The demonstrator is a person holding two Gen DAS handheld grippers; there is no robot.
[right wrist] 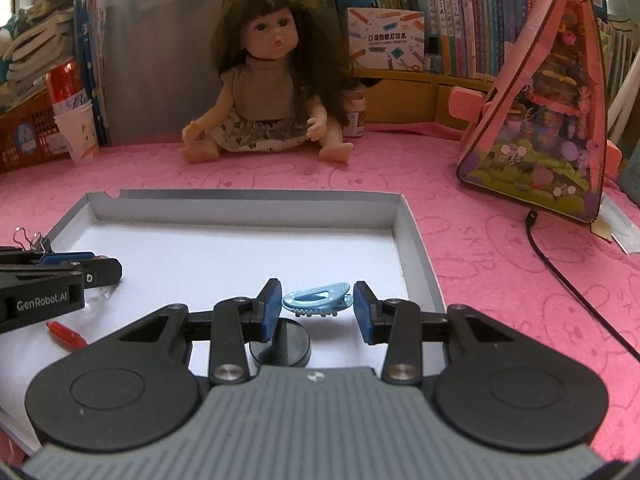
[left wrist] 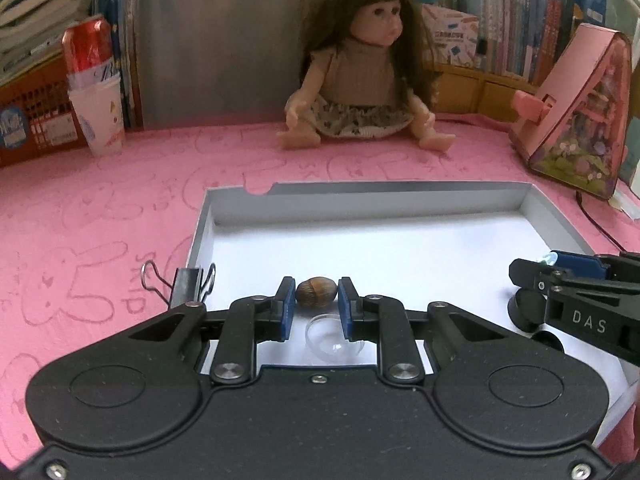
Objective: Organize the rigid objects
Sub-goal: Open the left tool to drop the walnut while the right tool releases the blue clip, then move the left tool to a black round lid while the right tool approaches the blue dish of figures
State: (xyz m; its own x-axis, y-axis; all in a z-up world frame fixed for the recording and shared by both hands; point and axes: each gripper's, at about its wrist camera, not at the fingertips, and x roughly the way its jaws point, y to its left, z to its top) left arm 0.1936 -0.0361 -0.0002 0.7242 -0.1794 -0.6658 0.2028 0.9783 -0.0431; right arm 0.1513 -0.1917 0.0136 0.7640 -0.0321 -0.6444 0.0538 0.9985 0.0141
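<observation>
Inside the shallow white box (left wrist: 400, 240) on the pink cloth (left wrist: 100, 208), near its front edge, the left gripper (left wrist: 316, 300) has its blue-padded jaws standing apart on either side of a brown acorn-like nut (left wrist: 315, 290); narrow gaps show on both sides, so the nut is framed but not clamped. Just in front of the nut, closer to the gripper body, a small clear dome-shaped cap (left wrist: 334, 336) lies on the box floor. A black binder clip (left wrist: 186, 284) is clipped on the box's left wall, beside the left gripper. Toward the box's right wall, the right gripper (right wrist: 316, 304) also stands with its jaws parted, flanking a light blue hair clip (right wrist: 318, 300) that lies on the box floor with clear space at each end. A black round knob-like piece (right wrist: 282, 344) sits on the floor just before the hair clip, under the gripper's left finger. At the box's front left, a small red object (right wrist: 66, 334) lies partly hidden beneath the left gripper; what it is cannot be told. Behind the box's far wall a doll (right wrist: 264, 80) sits upright on the cloth, and a pink triangular toy house (right wrist: 548, 120) stands to the box's far right.
</observation>
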